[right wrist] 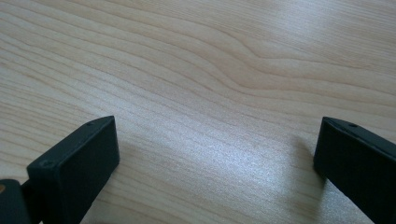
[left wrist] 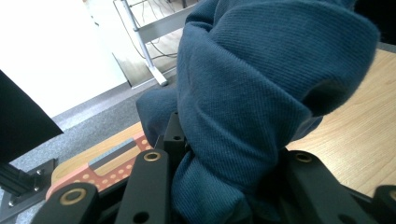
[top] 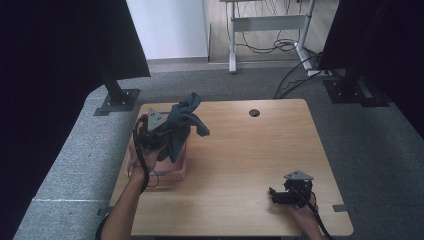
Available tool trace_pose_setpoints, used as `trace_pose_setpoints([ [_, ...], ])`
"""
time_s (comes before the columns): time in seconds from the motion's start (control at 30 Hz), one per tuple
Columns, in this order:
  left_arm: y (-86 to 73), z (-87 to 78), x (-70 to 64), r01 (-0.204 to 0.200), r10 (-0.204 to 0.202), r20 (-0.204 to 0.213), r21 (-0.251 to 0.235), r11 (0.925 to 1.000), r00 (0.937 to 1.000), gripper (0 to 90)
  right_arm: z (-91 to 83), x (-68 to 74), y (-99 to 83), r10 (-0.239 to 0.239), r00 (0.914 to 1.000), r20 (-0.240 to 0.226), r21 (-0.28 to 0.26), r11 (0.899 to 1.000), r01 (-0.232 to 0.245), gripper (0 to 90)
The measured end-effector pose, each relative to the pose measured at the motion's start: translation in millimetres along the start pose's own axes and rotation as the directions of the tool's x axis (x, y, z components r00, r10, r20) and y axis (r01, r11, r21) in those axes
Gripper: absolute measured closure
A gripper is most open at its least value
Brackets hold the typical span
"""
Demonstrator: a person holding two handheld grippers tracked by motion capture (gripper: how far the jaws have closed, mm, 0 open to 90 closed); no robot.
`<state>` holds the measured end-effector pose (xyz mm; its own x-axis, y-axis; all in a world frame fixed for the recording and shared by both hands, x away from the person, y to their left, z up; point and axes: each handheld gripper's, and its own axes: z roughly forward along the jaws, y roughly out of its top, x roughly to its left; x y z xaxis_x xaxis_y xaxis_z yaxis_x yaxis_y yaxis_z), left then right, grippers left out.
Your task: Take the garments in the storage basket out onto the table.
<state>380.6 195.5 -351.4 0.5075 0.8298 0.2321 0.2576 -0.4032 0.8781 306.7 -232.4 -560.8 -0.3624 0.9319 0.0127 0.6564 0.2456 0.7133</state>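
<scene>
L gripper (top: 161, 134) clamped on blue cloth (top: 184, 120), lifted just above pink basket (top: 172, 175), cloth hanging down toward it. R gripper (top: 280, 196) wide open, holding nothing, well apart from basket, low over table (top: 250, 150).

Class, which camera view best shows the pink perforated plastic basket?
The high view: the pink perforated plastic basket sits whole at the table's left, under the blue knitted cloth. The left gripper view catches one rim corner; the right gripper view faces bare wood.

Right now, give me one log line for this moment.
left gripper: shut on blue cloth above pink basket | right gripper: open, over table
</scene>
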Motion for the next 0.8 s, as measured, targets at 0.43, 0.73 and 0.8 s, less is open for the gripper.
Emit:
trace_pose_setpoints([
  [0.43,13.2,3.4,-9.8,-0.009,0.009,0.000,-0.036,0.9993,1.0000,65.3,0.0,0.0,0.0,0.000,1.0000,0.000,0.000,1.000,0.000,0.0],
  [0.73,22.4,2.7,-20.3,-0.037,0.037,0.006,-0.052,0.9980,0.9993,65.3,-0.2,0.1,-0.1,-0.001,1.0000,-0.001,0.001,1.000,0.001,0.0],
  [0.8,24.5,3.0,-23.3,-0.044,0.044,0.009,-0.054,0.9976,0.9990,65.3,-0.2,0.0,-0.1,-0.001,1.0000,-0.001,0.001,1.000,0.001,0.0],
])
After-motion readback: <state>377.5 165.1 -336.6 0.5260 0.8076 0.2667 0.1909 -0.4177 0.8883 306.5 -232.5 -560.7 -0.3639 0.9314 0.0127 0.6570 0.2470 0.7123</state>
